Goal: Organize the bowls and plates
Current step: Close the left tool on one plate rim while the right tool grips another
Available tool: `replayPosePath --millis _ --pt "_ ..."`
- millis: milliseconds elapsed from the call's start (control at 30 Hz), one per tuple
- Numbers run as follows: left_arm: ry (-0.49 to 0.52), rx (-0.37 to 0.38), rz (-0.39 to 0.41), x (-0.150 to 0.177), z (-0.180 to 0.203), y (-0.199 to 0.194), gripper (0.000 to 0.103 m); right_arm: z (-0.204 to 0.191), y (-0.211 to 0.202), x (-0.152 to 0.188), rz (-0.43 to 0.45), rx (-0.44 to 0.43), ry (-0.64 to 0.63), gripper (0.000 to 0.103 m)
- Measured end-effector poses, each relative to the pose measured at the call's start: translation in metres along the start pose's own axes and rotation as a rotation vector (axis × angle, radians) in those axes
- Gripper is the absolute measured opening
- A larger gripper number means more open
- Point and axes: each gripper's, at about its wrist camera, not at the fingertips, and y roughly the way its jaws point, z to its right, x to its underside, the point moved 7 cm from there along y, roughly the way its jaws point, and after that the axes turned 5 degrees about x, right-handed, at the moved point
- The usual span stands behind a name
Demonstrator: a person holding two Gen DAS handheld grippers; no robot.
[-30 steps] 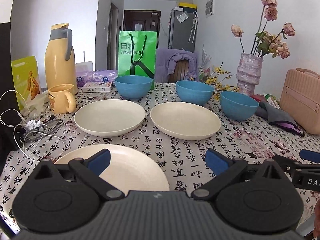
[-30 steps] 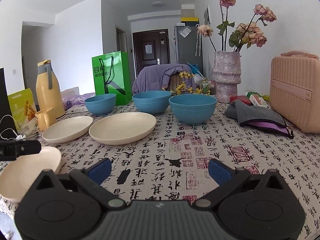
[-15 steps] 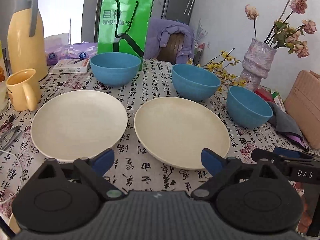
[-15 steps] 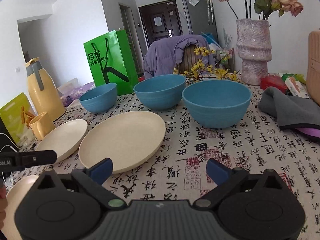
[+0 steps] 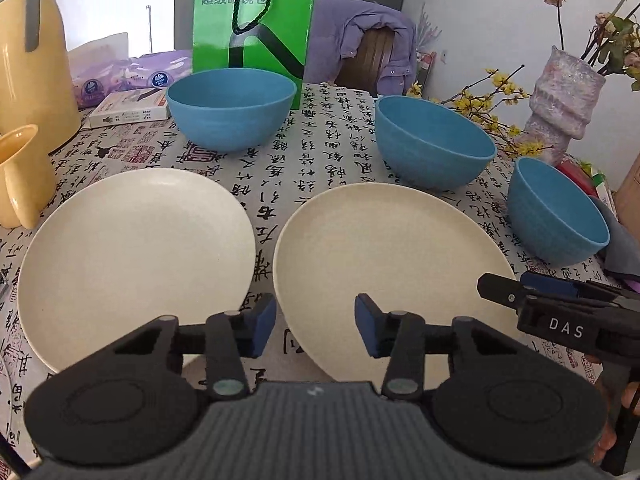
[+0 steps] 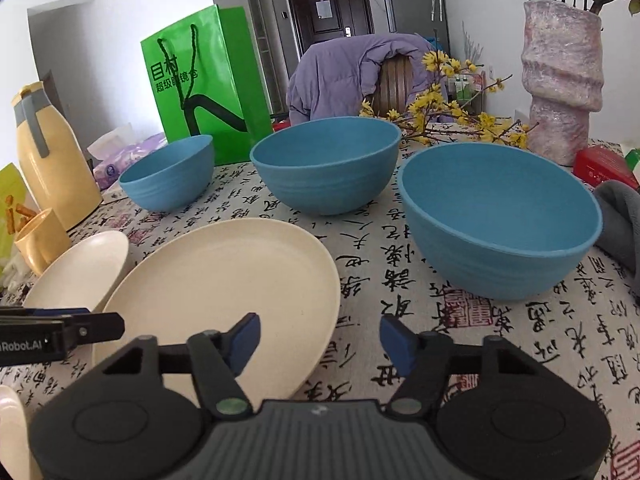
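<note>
Two cream plates lie side by side on the patterned tablecloth, the left plate [image 5: 132, 256] and the right plate [image 5: 392, 264] [image 6: 224, 292]. Behind them stand three blue bowls [image 5: 232, 108] [image 5: 432, 148] [image 5: 556, 216]. My left gripper [image 5: 316, 320] hovers at the right plate's near-left rim, jaws closing, with the rim between them but untouched. My right gripper [image 6: 320, 340] hangs over the same plate's right edge with its jaws closing too. Its left pad is above the plate and its right pad above the cloth. The nearest bowl [image 6: 500, 216] sits just beyond.
A yellow jug [image 6: 52, 152] and a yellow mug [image 5: 20, 176] stand at the left, a green bag [image 5: 252, 20] at the back, and a vase [image 6: 560, 80] and a grey cloth [image 6: 620, 216] at the right. A third cream plate [image 6: 12, 432] shows at the near left.
Both grippers have moved forward over the table to the right cream plate and tipped downward. Their jaws have narrowed from wide open. The near plate has dropped out of the left view.
</note>
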Motion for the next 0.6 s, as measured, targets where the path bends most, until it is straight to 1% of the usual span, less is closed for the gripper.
replayPosePath --millis 67,100,133,167,200,233,300,400,600 --pt "-0.014 -0.007 -0.003 -0.001 -0.003 0.003 0.038 0.000 0.005 -0.001 0.001 0.005 0.004 0.054" --pt "-0.017 -0.010 0.003 -0.001 -0.004 0.004 0.035 0.000 0.007 -0.002 0.002 0.005 0.007 0.047" --pt "-0.021 -0.016 0.007 -0.002 -0.005 0.004 0.031 0.000 0.010 -0.002 0.000 0.005 0.011 0.035" --pt "-0.025 -0.021 0.008 -0.002 -0.007 0.006 0.030 0.001 0.012 -0.001 -0.008 0.005 0.015 0.029" --pt "-0.035 -0.026 0.010 -0.003 -0.008 0.007 0.024 0.001 0.015 -0.001 -0.017 0.000 0.017 0.023" --pt "-0.039 -0.035 0.015 -0.003 -0.009 0.007 0.020 0.001 0.017 0.000 -0.025 -0.007 0.018 0.021" --pt "-0.027 -0.047 0.020 -0.004 -0.009 0.007 0.016 0.000 0.019 0.002 -0.018 -0.010 0.013 0.019" --pt "-0.043 -0.057 0.027 -0.003 -0.010 0.007 0.011 0.002 0.019 0.003 -0.008 -0.002 0.003 0.015" --pt "-0.083 -0.048 0.007 0.008 -0.005 -0.004 0.009 0.005 0.002 0.009 -0.004 0.000 -0.007 0.013"
